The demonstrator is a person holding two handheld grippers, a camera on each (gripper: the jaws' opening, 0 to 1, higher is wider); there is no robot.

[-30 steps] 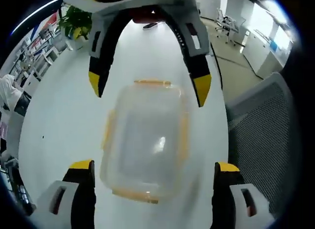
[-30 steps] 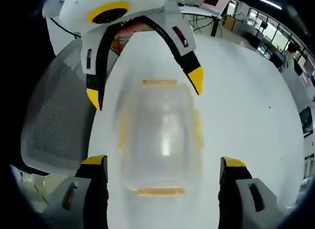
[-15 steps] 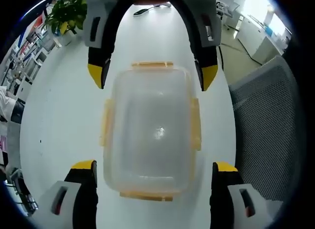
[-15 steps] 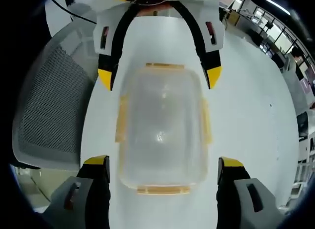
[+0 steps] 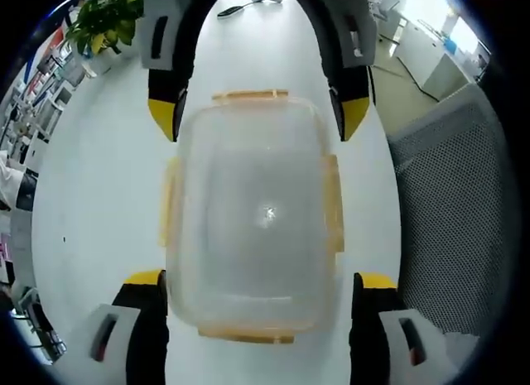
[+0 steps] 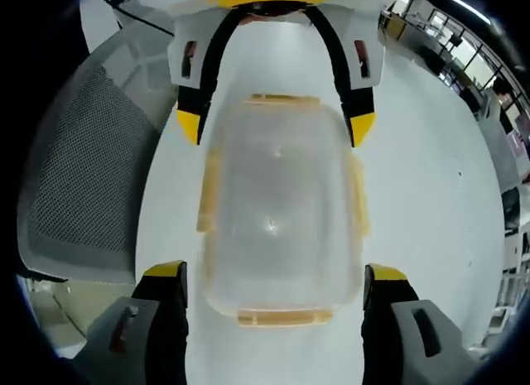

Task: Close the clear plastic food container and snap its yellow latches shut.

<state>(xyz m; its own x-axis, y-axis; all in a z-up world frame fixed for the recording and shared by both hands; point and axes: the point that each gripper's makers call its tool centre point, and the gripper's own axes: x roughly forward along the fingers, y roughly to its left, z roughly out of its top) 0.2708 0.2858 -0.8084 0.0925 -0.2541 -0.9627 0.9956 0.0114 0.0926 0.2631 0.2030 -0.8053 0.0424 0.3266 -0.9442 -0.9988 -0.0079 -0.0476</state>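
A clear plastic container [image 5: 252, 211] with its lid on lies flat on the white table [image 5: 99, 203]. Yellow latches [image 5: 168, 207] stick out along its four sides. My left gripper [image 5: 261, 279] is open, its yellow-tipped jaws straddling the container's near end. From the far side my right gripper [image 5: 258, 120] faces it, also open, its tips beside the far corners. In the right gripper view the same container [image 6: 277, 211] sits between the right gripper [image 6: 275, 272] and the left gripper [image 6: 275, 126]. I cannot tell whether any fingertip touches the plastic.
A grey mesh office chair [image 5: 451, 194] stands just past the table's edge, seen too in the right gripper view as the chair [image 6: 79, 170]. A potted plant [image 5: 103, 21] and a dark cable [image 5: 248, 0] sit at the table's far end. Desks fill the room behind.
Both grippers have moved in toward the container from opposite ends, so each end now lies between open jaws. The container itself has stayed in place on the table.
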